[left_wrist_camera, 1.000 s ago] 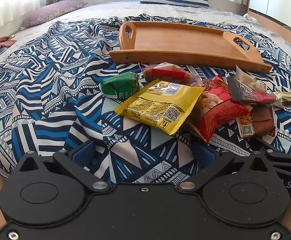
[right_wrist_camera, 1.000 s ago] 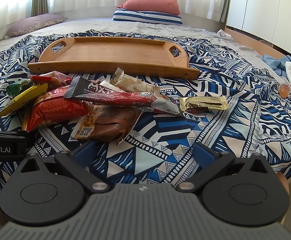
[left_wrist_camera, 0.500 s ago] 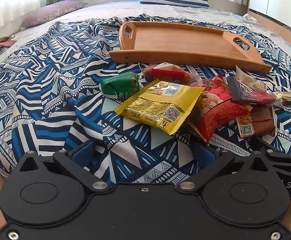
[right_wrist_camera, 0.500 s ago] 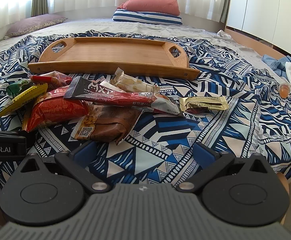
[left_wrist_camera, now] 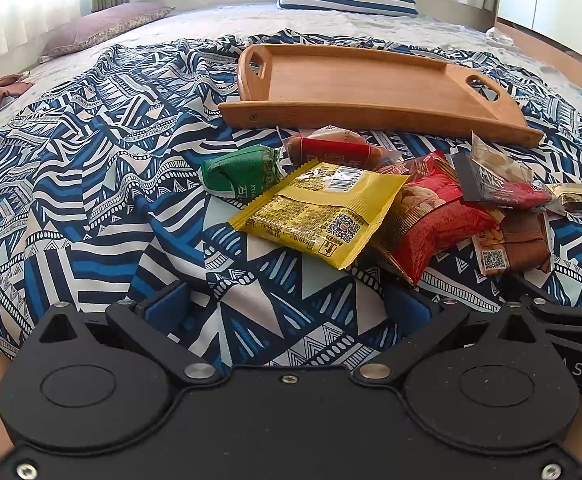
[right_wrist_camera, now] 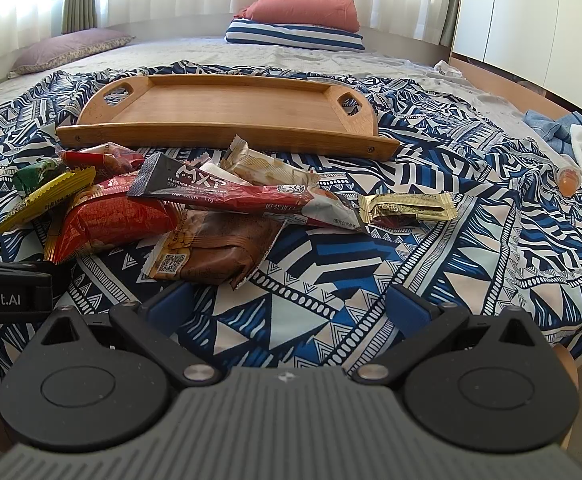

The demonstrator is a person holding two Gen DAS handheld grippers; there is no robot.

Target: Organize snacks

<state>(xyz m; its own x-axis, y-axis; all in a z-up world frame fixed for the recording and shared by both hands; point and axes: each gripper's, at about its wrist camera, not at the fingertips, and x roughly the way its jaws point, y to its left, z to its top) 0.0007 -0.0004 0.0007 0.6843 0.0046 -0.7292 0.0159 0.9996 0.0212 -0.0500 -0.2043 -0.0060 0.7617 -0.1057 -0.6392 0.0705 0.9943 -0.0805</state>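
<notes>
Nothing has moved in the last second: our left gripper (left_wrist_camera: 287, 304) and right gripper (right_wrist_camera: 287, 304) hover, jaws apart, snacks (right_wrist_camera: 195, 216) untouched, tray (right_wrist_camera: 227, 104) bare.

Green packet (right_wrist_camera: 37, 172) mostly hidden behind the yellow packet (right_wrist_camera: 47, 196) in the right view. Brown packet (left_wrist_camera: 525, 238) partly covered by the red bag (left_wrist_camera: 439, 216). Small print unreadable.

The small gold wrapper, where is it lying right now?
In the right wrist view, the small gold wrapper lies on the blue patterned blanket at the right end of the snack pile, beside the tip of the long MXT bar.
</notes>
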